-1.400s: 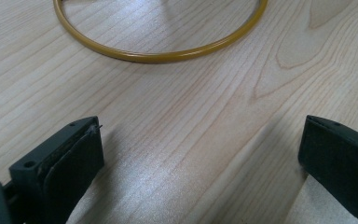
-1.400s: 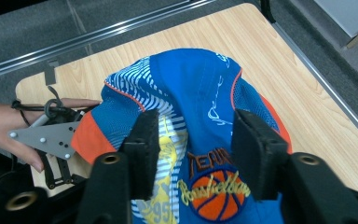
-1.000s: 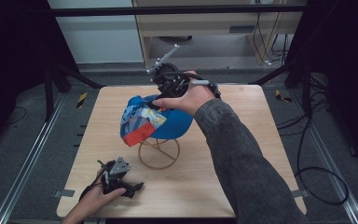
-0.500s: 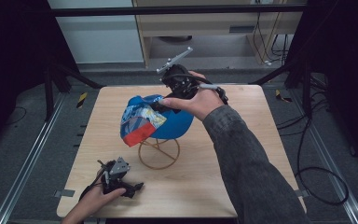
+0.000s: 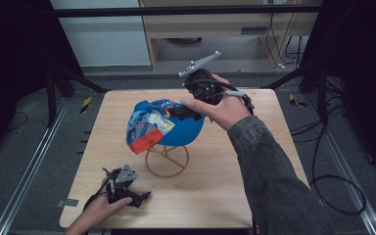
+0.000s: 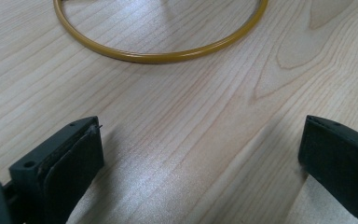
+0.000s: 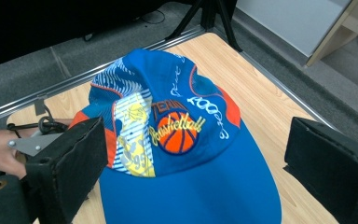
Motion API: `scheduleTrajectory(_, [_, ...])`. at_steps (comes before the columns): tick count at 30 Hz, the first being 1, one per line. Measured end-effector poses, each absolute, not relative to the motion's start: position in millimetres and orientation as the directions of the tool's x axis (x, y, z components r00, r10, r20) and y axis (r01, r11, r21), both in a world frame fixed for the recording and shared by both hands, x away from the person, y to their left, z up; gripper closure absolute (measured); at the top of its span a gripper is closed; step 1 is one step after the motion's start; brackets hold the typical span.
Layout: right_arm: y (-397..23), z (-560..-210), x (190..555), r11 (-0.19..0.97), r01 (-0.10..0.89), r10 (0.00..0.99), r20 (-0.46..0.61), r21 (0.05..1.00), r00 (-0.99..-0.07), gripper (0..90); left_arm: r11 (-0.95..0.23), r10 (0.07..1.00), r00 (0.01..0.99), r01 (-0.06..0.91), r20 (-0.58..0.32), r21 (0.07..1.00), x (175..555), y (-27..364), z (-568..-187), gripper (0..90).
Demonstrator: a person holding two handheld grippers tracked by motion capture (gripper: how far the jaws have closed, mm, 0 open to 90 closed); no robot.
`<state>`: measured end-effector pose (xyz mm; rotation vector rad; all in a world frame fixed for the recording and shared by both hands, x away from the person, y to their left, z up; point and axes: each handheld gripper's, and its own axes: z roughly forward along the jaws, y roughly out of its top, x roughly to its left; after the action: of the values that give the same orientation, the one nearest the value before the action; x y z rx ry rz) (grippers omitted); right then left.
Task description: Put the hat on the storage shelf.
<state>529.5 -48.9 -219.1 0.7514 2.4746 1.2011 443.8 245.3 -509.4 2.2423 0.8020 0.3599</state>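
Blue basketball cap (image 5: 169, 126) is seen perched on a gold wire stand (image 5: 167, 159) near the middle of the wooden table (image 5: 225, 186), brim side hanging toward the left edge. Bare tabletop is left on all sides of the stand, most of it at the near right and along the far edge; floor rails are seen just beyond both side edges.

Right gripper (image 5: 183, 111) is held above the far right of the cap, jaws spread wide with nothing between them; its jaws have just been opening. In the right gripper view the cap (image 7: 177, 140) is framed below the two black pads, apart from both, orange basketball logo facing up.

Left gripper (image 5: 144, 196) is rested low at the near left corner of the table, well apart from the cap, jaws set wide with only wood grain between them. In the left gripper view the stand's gold base ring (image 6: 158, 51) lies ahead, not touched.

Compared with a second ago, the right hand is found shifted away from the cap toward the far right; the cap was pinched then and is released now. Left gripper is unchanged.
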Motion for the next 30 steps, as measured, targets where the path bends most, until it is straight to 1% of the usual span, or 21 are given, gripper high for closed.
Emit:
scheduleTrajectory(9, [-66.0, -229.4, 525.6, 0.504, 0.347, 0.585, -0.017, 0.791, -0.811, 6.1, -0.55, 0.64, 0.768, 0.441, 0.02, 0.709, 443.9, 245.4, -509.3, 0.0])
scheduleTrajectory(16, [-90.8, -231.9, 517.5, 0.464, 0.353, 0.612, -0.006, 0.812, -0.791, 6.2, -0.551, 0.64, 0.768, 0.44, 0.02, 0.709, 443.9, 245.4, -509.3, 0.0])
scheduleTrajectory(24, [-114.5, -237.8, 507.5, 0.444, 0.367, 0.638, -0.001, 0.817, -0.77, 6.5, -0.55, 0.64, 0.768, 0.441, 0.019, 0.71, 443.9, 245.3, -509.4, 0.0])
scheduleTrajectory(30, [-135.9, -243.8, 502.2, 0.41, 0.375, 0.673, 0.002, 0.832, -0.74, 9.4, -0.548, 0.641, 0.767, 0.44, 0.019, 0.712, 443.8, 245.2, -509.6, 0.0])
